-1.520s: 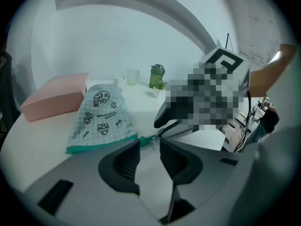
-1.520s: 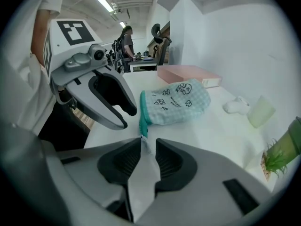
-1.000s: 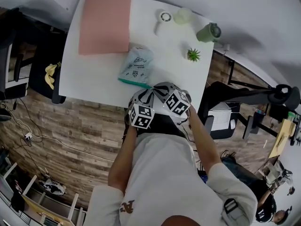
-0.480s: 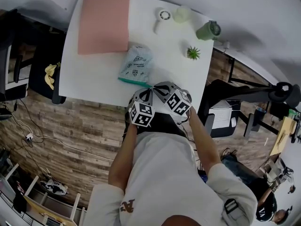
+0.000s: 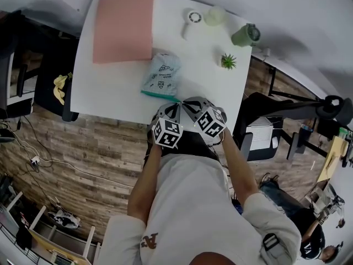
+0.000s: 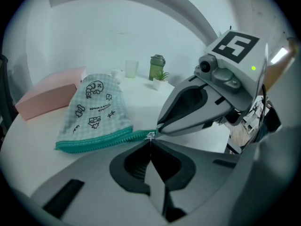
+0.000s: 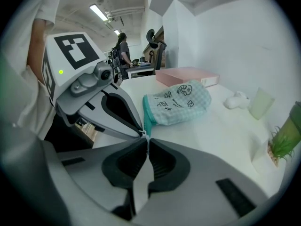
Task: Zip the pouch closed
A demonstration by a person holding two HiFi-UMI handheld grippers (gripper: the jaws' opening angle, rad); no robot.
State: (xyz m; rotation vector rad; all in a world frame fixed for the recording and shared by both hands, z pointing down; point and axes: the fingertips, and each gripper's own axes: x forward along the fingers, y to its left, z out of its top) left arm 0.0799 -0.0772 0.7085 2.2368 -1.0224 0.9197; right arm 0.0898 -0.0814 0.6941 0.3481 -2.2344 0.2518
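The pouch [image 5: 160,75], pale green check with small drawings, lies flat on the white desk [image 5: 201,90] near its front edge. Its teal zipper [image 6: 96,140] runs along the side closest to the person. Seen from the head, both grippers meet at the zipper's end at the pouch's 5 o'clock corner.

The left tongs [image 6: 150,142] are pressed together with no gap between them. A small metal zipper pull [image 6: 149,135] sits right at their tip, at 12 o'clock from the seam. The right tongs [image 7: 146,142] are likewise pressed together, and the same small pale piece shows at their tip. The two noses touch each other there, so I cannot tell which pair pinches the pull.

A pink box [image 5: 123,26] lies at 10 o'clock from the pouch. A small plant [image 5: 228,62] stands at 3 o'clock, with a green bottle [image 5: 245,36] beyond it at 2 o'clock.
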